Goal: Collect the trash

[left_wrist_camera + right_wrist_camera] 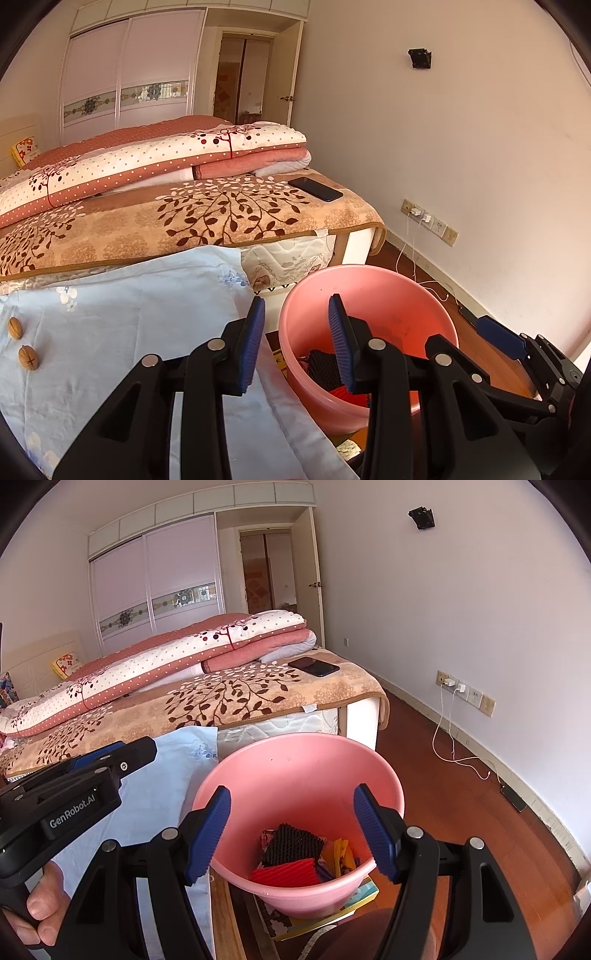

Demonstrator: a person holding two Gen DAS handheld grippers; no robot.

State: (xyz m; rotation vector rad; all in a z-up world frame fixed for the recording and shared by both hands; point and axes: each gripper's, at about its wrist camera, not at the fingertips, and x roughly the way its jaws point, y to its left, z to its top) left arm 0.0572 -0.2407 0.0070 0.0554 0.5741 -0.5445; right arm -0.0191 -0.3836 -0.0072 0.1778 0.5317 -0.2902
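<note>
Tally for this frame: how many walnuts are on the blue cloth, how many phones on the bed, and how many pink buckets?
Walnuts on the light blue cloth: 2
Phones on the bed: 1
Pink buckets: 1
Total: 4

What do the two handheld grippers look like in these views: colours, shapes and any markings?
Both are black plastic frames with silver round pivot pins and two blue ribbed pads as fingers. The left gripper and right gripper look alike. The left one's body carries white lettering reading GenRobot.AI, seen from the right camera. No cables show on them, and no sleeve is visible.
</note>
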